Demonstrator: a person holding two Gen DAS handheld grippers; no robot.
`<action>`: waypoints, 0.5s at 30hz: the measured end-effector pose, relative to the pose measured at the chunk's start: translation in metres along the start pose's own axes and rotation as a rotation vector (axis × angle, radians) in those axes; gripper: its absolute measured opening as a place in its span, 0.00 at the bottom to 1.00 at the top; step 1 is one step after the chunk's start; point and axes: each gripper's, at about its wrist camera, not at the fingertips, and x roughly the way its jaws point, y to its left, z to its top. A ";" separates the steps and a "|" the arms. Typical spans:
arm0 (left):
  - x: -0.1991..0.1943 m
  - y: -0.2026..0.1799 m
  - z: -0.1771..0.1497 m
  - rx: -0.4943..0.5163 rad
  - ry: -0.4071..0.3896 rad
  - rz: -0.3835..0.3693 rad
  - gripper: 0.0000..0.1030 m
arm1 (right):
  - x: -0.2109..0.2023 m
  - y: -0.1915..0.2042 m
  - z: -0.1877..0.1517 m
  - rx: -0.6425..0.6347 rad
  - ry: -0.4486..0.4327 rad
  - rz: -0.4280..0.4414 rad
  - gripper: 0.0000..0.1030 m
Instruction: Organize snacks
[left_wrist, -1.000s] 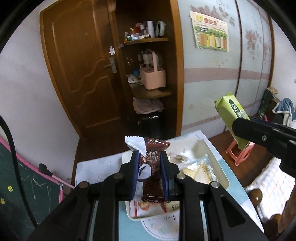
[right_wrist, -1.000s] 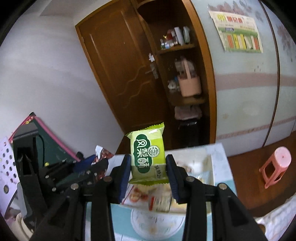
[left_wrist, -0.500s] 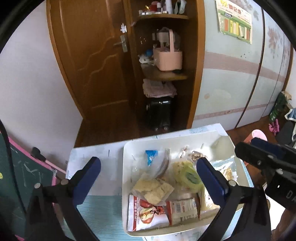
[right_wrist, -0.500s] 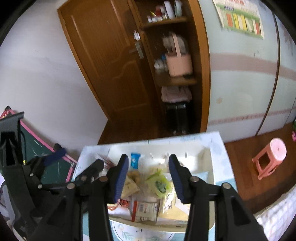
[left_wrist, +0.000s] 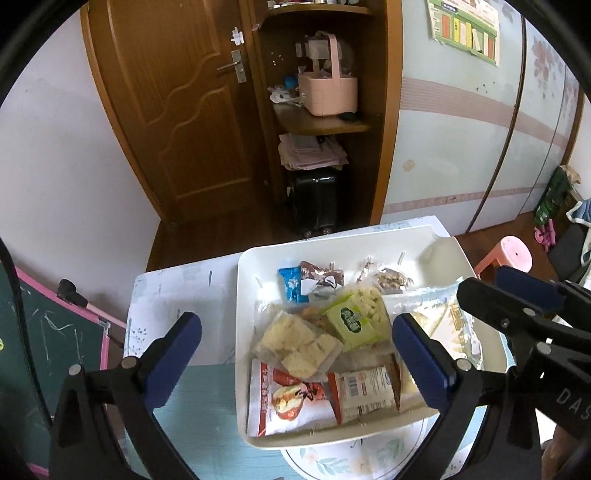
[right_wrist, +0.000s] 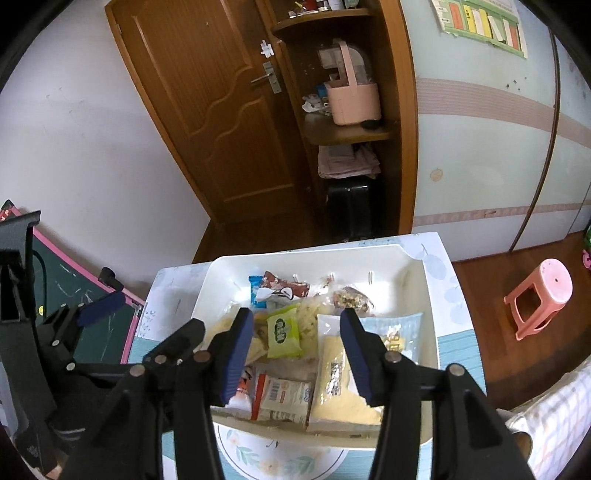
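Observation:
A white tray (left_wrist: 243, 295) (right_wrist: 417, 280) on the table holds several snack packets. The brown packet (left_wrist: 321, 277) (right_wrist: 284, 288) lies at the tray's far side beside a small blue one. The green packet (left_wrist: 351, 321) (right_wrist: 282, 330) lies loose on top of the pile in the middle. My left gripper (left_wrist: 299, 347) hangs above the tray's near left part, wide open with nothing in it. My right gripper (right_wrist: 297, 347) hovers over the pile. Its jaws are opening and the pads touch nothing; the green packet lies in the tray below the gap.
A pink stool (right_wrist: 539, 295) stands on the wooden floor to the right. A green chalkboard with a pink frame (left_wrist: 37, 332) leans at the left. Behind the table are a brown door (left_wrist: 177, 110) and shelves with a pink basket (left_wrist: 328, 92).
Both grippers have sunk toward the tray. The left one let go of the brown packet and opened wide. The right one released the green packet. Both packets now lie in the tray.

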 end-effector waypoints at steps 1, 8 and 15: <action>-0.003 0.000 -0.003 -0.002 -0.001 0.004 1.00 | -0.003 0.002 -0.002 -0.002 -0.002 0.001 0.48; -0.042 0.005 -0.021 -0.032 -0.019 -0.001 1.00 | -0.036 0.012 -0.018 -0.006 -0.026 0.009 0.49; -0.107 0.011 -0.065 -0.049 -0.066 -0.003 1.00 | -0.096 0.034 -0.052 -0.070 -0.088 0.030 0.49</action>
